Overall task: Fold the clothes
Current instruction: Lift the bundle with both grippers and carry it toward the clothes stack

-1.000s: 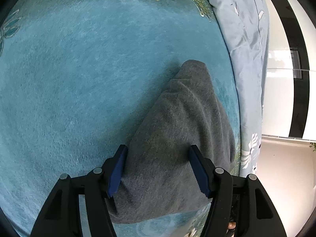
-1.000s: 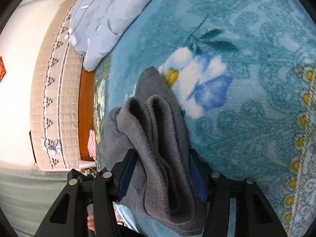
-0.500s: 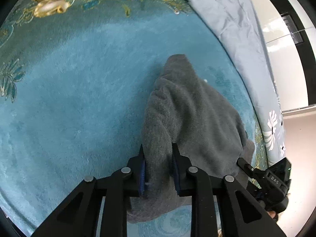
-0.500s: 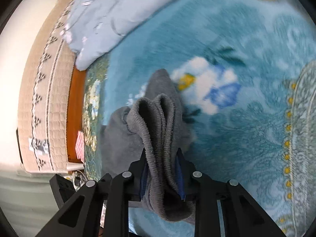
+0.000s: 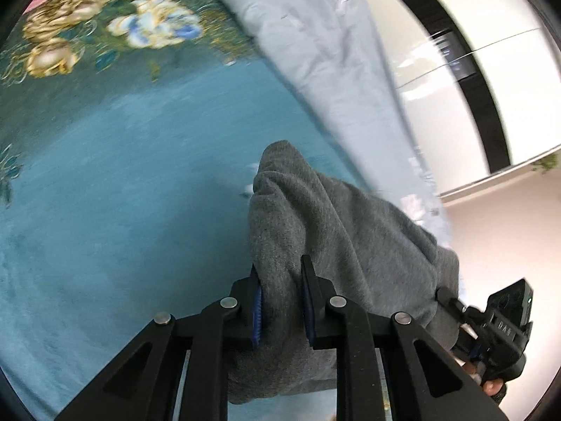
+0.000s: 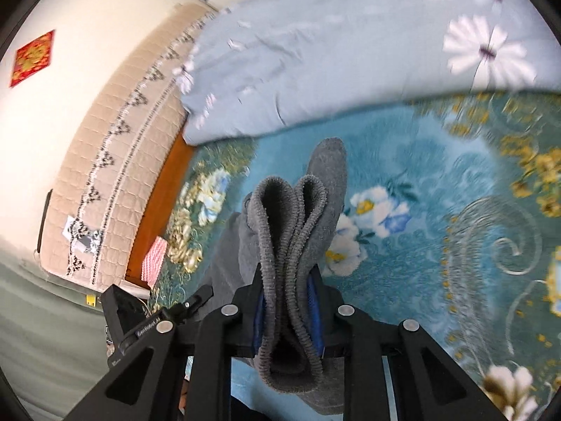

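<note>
A folded grey knit garment [image 5: 343,238] hangs above the teal flowered blanket [image 5: 122,210]. My left gripper [image 5: 280,277] is shut on its plain folded edge. In the right wrist view the same grey garment [image 6: 291,231] shows its ribbed hem doubled over, and my right gripper [image 6: 287,280] is shut on that hem. The other tool [image 5: 498,329] shows at the lower right of the left wrist view, with a fingertip of the person under it. The left tool [image 6: 140,319] appears at the lower left of the right wrist view.
A pale blue flowered quilt [image 6: 333,63] lies bunched along the far side of the bed. A beige quilted headboard [image 6: 115,161] and an orange wooden rail [image 6: 154,210] stand at the left. White wall and a dark frame [image 5: 466,80] lie beyond the bed edge.
Both grippers went from open around the garment to shut on it, then lifted it off the blanket; both views now tilt up toward the quilt and the walls.
</note>
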The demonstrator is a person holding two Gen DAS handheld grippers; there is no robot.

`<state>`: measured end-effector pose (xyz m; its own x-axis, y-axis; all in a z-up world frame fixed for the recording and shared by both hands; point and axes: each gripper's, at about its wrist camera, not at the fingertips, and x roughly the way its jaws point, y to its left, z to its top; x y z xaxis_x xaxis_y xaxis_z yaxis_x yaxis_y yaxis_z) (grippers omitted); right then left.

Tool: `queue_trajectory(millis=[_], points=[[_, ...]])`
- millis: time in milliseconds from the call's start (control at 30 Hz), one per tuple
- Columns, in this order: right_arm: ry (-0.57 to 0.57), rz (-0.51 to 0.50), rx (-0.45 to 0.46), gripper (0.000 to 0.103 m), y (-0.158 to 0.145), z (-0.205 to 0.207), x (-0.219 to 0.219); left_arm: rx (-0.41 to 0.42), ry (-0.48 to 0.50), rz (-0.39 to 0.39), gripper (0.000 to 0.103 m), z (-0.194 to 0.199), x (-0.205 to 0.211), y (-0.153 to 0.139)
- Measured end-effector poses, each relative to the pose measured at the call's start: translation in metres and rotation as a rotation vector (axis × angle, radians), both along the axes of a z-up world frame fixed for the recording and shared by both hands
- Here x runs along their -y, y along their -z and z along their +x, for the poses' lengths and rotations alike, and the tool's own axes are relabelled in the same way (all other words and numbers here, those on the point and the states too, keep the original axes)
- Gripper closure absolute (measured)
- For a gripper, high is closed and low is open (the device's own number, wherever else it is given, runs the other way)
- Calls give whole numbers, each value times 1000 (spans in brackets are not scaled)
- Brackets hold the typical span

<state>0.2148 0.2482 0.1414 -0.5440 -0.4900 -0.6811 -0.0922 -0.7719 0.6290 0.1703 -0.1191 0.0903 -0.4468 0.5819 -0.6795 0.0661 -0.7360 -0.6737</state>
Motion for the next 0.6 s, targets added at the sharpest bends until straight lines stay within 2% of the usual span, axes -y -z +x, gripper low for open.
queue_trajectory(millis=[100, 233, 300, 367, 433, 533, 600], points=[[44, 32, -63, 80, -33, 38, -14, -73, 26, 78, 84, -7, -8, -6], [120, 24, -127, 80, -59, 79, -49, -158, 113, 149, 85, 11, -45, -57], [151, 9, -160, 80, -69, 95, -70, -220, 177, 127, 85, 20, -72, -85], [181, -6, -193, 80, -78, 111, -91, -286, 246, 62, 85, 29, -101, -113], [212, -22, -226, 80, -88, 127, -112, -331, 298, 16, 85, 27, -126, -126], [258, -45, -275, 80, -102, 151, -144, -383, 371, -13, 85, 38, -167, -161], [288, -61, -308, 80, -112, 167, -165, -419, 417, -29, 85, 39, -192, -171]])
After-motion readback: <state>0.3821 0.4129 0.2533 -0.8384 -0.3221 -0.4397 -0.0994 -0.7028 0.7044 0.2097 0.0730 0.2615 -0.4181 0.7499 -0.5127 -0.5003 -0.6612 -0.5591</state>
